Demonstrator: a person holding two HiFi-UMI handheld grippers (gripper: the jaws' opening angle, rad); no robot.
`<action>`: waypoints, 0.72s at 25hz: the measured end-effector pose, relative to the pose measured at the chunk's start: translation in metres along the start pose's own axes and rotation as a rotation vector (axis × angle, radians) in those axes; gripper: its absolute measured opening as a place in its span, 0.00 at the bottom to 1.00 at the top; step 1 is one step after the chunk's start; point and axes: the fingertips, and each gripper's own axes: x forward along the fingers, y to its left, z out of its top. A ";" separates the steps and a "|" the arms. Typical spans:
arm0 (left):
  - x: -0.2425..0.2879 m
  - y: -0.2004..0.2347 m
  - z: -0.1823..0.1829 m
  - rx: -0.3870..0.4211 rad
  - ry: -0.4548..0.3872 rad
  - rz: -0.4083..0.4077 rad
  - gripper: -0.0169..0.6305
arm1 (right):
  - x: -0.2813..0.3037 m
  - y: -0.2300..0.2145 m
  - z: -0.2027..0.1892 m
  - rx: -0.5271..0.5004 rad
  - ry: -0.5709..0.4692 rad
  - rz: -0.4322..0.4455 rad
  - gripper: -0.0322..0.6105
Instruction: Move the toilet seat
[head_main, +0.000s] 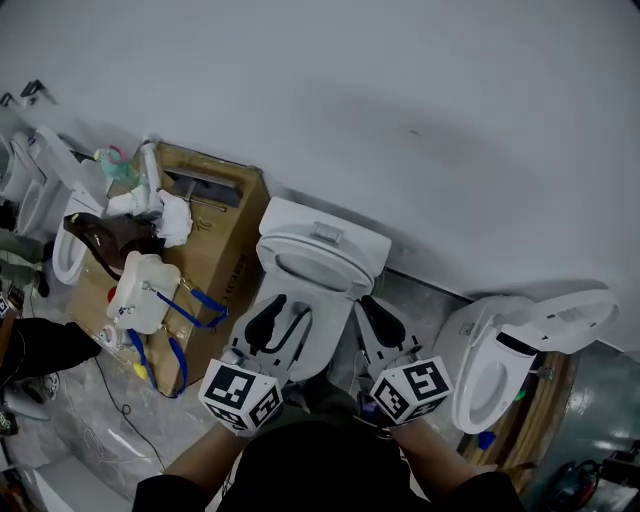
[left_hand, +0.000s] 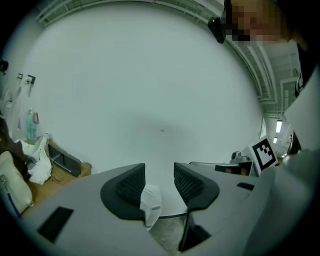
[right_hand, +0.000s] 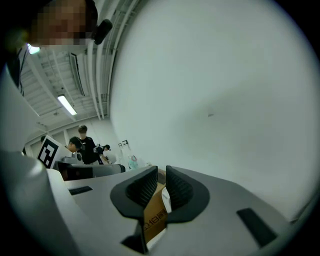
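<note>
A white toilet (head_main: 318, 262) stands against the wall in the middle of the head view, with its seat ring (head_main: 345, 280) lying down on the bowl. My left gripper (head_main: 283, 314) hovers over the front of the bowl, its jaws apart and empty. In the left gripper view the left gripper (left_hand: 159, 176) points at the bare wall, with a white piece of the toilet (left_hand: 150, 202) below and beyond the pads. My right gripper (head_main: 380, 316) hangs just right of the bowl. In the right gripper view the right gripper (right_hand: 161, 183) shows only a narrow slit between its pads, with nothing in it.
A brown cardboard box (head_main: 228, 238) with white parts and blue straps on it stands left of the toilet. A second toilet (head_main: 492, 372) with its lid up stands at the right. More toilets (head_main: 60, 205) line the far left. People (right_hand: 85, 145) stand in the distance.
</note>
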 end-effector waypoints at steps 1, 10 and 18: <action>-0.012 -0.006 0.004 -0.001 -0.004 -0.010 0.30 | -0.007 0.011 0.006 -0.009 -0.017 0.016 0.16; -0.096 -0.046 0.053 0.006 -0.114 -0.091 0.13 | -0.059 0.107 0.064 -0.138 -0.169 0.129 0.12; -0.160 -0.056 0.081 0.005 -0.224 -0.129 0.12 | -0.086 0.165 0.070 -0.230 -0.185 0.083 0.12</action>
